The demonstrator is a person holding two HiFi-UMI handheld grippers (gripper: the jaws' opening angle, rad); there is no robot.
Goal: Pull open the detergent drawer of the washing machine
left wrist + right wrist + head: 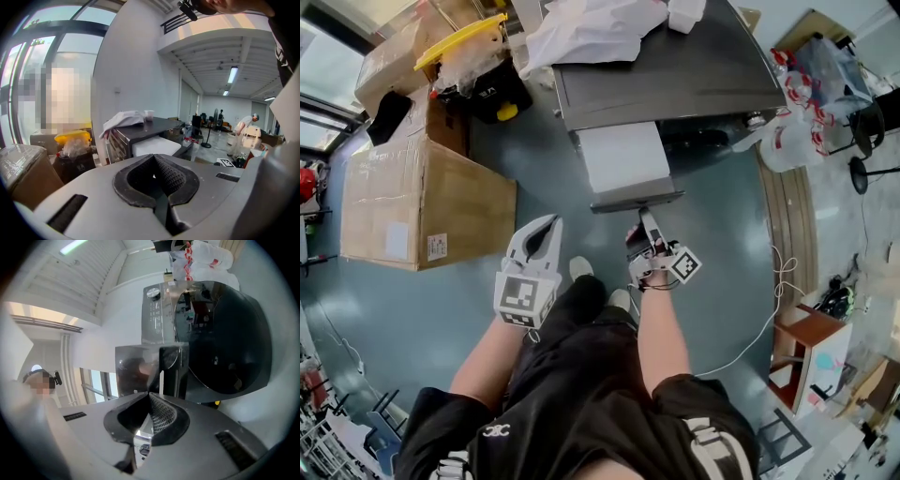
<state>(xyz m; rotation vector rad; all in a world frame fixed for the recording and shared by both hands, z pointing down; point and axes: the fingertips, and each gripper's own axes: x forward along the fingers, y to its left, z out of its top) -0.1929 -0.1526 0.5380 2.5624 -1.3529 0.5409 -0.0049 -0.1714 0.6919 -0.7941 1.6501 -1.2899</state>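
The washing machine [675, 75] stands ahead of me, and its detergent drawer [623, 155] sticks out toward me, white on top with a dark front panel [636, 199]. My right gripper [645, 223] is shut just below that panel. In the right gripper view its tips [149, 393] meet at the lower edge of the glossy drawer front [140, 366], beside the round dark door [225, 343]. I cannot tell whether they pinch the edge. My left gripper [546, 225] hangs shut and empty to the left of the drawer, and in its own view the gripper [153, 157] points at the drawer [154, 146].
A large cardboard box [422, 197] stands at the left, with a yellow-lidded bin [478, 66] behind it. A white cloth [591, 28] lies on the machine. Plastic bottles [797, 122] stand at the right, with a wooden stool [811, 347] and a white cable [769, 309] nearer me.
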